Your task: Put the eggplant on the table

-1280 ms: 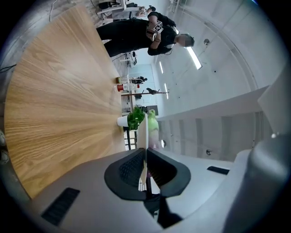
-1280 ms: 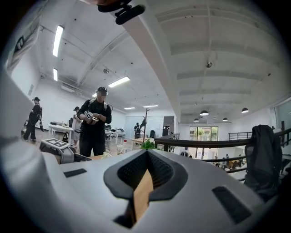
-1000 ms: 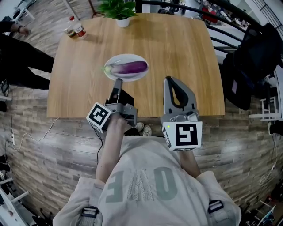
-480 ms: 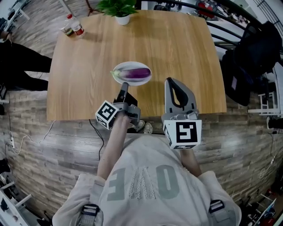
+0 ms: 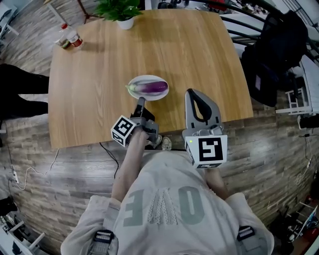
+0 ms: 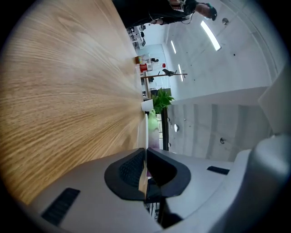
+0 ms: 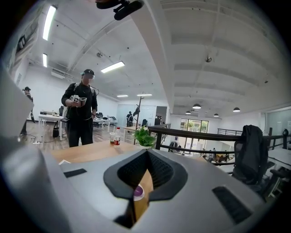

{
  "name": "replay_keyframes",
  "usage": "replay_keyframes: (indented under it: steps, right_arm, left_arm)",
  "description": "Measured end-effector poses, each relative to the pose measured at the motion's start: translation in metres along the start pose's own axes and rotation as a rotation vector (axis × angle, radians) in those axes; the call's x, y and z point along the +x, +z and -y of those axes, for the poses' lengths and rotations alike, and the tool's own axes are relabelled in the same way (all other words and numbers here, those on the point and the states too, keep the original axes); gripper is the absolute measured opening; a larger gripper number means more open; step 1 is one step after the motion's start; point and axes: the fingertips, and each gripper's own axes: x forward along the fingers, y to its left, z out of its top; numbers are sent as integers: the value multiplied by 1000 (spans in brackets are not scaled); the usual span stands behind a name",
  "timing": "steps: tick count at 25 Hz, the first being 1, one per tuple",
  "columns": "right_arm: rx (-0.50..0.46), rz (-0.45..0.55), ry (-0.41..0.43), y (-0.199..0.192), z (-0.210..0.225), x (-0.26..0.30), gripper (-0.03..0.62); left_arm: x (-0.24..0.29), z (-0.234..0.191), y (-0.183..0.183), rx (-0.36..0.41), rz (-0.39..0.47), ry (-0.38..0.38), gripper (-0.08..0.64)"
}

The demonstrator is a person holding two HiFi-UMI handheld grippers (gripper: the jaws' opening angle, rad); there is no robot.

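A purple eggplant with a green stem lies on a white plate in the middle of the wooden table. My left gripper is shut and rolled on its side, its tips just short of the plate's near rim. In the left gripper view the shut left gripper points at the plate's edge, with the eggplant's green stem beyond. My right gripper hovers to the right of the plate, shut and holding nothing. The right gripper shows a bit of the eggplant below its tips.
A potted plant and small bottles stand at the table's far edge. A dark jacket hangs on a chair to the right, beside a railing. A person stands past the table's far left side.
My left gripper has sunk and come forward, so its tips now sit close to the plate's near rim. The right gripper has hardly moved.
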Motion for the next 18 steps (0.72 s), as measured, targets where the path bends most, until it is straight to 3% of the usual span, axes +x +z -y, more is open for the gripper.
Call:
replay_keyframes:
  steps: [18]
  right_arm:
    - [-3, -77, -25, -21, -4, 0, 18]
  left_arm:
    - [10, -25, -17, -64, -60, 70, 20]
